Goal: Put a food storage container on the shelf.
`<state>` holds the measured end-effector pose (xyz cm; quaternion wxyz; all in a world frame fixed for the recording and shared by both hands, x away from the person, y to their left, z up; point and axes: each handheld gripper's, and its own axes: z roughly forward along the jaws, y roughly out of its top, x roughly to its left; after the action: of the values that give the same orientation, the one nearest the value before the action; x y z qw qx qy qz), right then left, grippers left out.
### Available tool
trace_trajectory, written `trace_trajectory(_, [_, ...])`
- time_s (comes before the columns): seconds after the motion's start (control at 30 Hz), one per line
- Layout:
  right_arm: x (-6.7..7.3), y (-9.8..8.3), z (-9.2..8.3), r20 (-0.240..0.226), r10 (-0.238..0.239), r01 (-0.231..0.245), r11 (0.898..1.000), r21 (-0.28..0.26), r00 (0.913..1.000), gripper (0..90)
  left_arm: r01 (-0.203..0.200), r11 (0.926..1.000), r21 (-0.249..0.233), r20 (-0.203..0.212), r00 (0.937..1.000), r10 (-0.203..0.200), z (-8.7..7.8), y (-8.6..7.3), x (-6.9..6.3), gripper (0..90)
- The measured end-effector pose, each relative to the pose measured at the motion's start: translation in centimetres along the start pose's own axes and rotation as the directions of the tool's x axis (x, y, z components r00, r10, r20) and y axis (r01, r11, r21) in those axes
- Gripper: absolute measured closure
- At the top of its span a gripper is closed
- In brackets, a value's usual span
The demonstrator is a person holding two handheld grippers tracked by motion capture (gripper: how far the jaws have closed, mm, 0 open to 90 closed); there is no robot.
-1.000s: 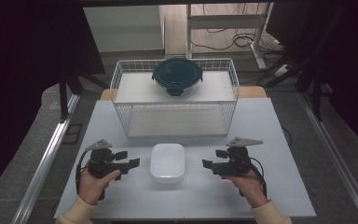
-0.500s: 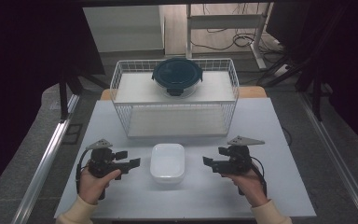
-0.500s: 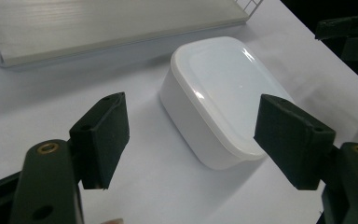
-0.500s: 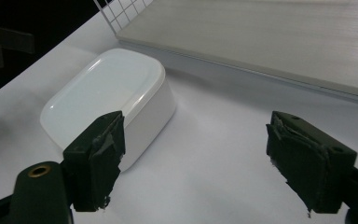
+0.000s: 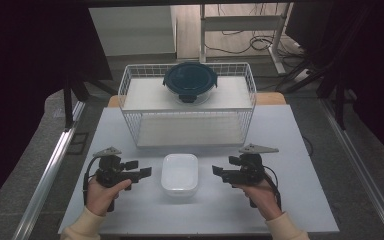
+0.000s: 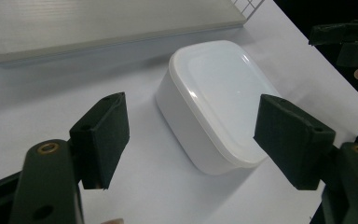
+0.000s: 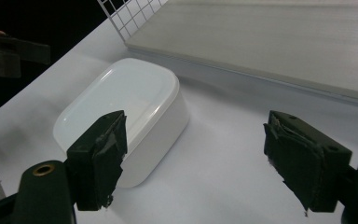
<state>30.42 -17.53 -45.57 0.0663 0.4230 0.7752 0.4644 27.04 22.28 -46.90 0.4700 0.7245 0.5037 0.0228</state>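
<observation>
A white rounded-rectangle container [image 5: 179,173] with its lid on sits on the white table between both grippers. My left gripper [image 5: 142,172] is just left of it, jaws open and pointing at it, nothing between them. The container [image 6: 214,100] lies ahead of the left gripper [image 6: 193,135], a little beyond its pads. My right gripper [image 5: 220,171] is just right of the container, jaws open and empty. In the right gripper view the container [image 7: 126,109] lies ahead and to the left of the right gripper [image 7: 198,156].
A white wire basket [image 5: 187,122] stands at the back of the table. On a shelf board inside it sits a round glass dish with a dark blue lid [image 5: 190,80]. The table's front edge [image 5: 195,232] runs close behind my hands.
</observation>
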Motion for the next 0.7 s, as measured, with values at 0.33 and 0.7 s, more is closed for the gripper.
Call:
trace_trajectory(0.33, [1.3, 1.2, 1.7, -0.045, 0.009, -0.008, 1.000, 0.019, 0.9989, 21.9, 0.047, 0.9989, 0.005, 0.015, 0.9988, -0.047, 0.9, 1.6, 0.4, 26.7])
trace_trajectory(0.7, [1.3, 2.1, 2.8, -0.098, 0.047, -0.044, 0.999, 0.030, 0.9941, 24.2, 0.115, 0.9927, 0.037, 0.068, 0.9907, -0.117, 2.5, 2.3, 0.7, 25.4])
